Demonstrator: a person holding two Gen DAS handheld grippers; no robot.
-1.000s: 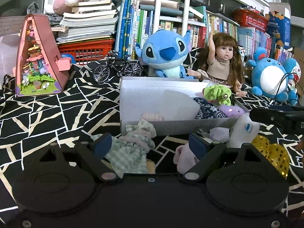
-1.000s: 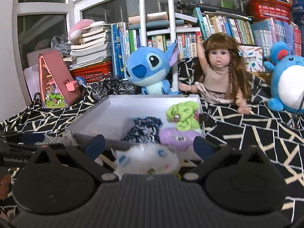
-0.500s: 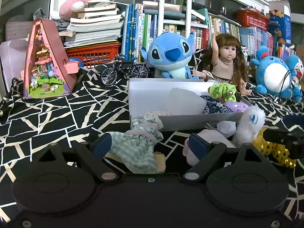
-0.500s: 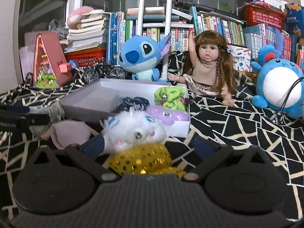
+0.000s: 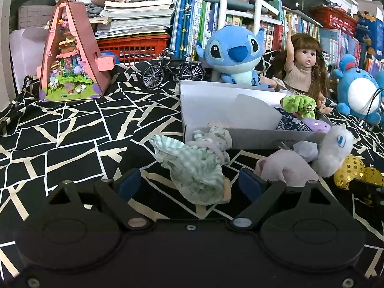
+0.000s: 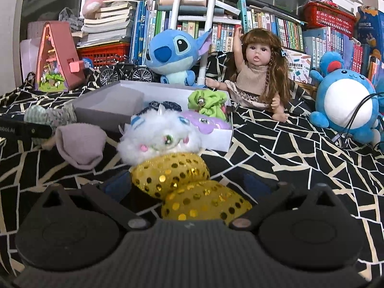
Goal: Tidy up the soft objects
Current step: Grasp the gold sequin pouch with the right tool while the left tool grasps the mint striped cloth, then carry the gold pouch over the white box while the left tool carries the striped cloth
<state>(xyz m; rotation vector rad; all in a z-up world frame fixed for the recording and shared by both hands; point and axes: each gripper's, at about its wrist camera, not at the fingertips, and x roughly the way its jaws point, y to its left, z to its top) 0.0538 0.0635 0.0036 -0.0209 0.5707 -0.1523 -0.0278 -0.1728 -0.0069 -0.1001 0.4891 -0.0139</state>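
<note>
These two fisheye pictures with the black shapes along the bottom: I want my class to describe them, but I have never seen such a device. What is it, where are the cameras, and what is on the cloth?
A person holds a two-finger gripper in each hand, with a camera on each looking forward along the fingers. The black shapes are the grippers' own bodies.

In the left view, the left gripper stands open around a green striped cloth lying on the black patterned cloth; it does not seem to pinch it yet.

In the right view, the right gripper is open around a gold sequinned toy, with a white fluffy toy just behind. Nothing is held.

Ahead sits a white box already holding a green scrunchie and other soft items. A pink sock lies nearby.
</note>
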